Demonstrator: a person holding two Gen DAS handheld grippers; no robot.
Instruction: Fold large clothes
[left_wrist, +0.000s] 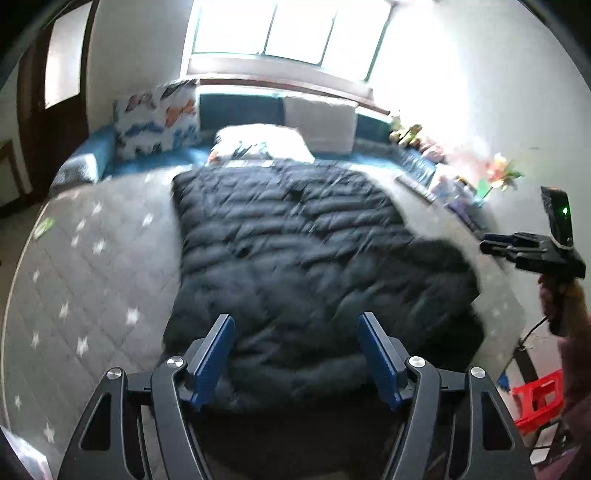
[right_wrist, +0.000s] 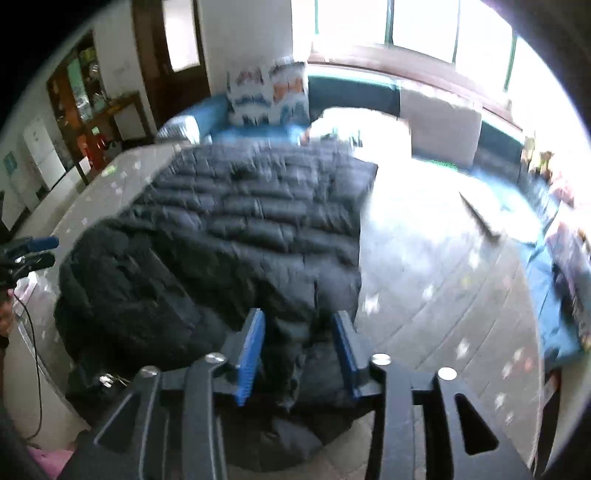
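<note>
Though motion-blurred, dark padded coat (left_wrist: 295, 258), near edge cut off.

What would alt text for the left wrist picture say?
A dark quilted coat lies spread on a grey star-patterned mattress, seen between the left gripper's open blue fingers. The right gripper hovers at the right edge.

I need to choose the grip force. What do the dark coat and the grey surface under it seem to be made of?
Dark coat: probably a padded down-type jacket with a smooth synthetic shell; it shows puffy stitched bands and a slight sheen.
Grey surface: looks like quilted matte fabric, with diamond stitching and white stars.
</note>
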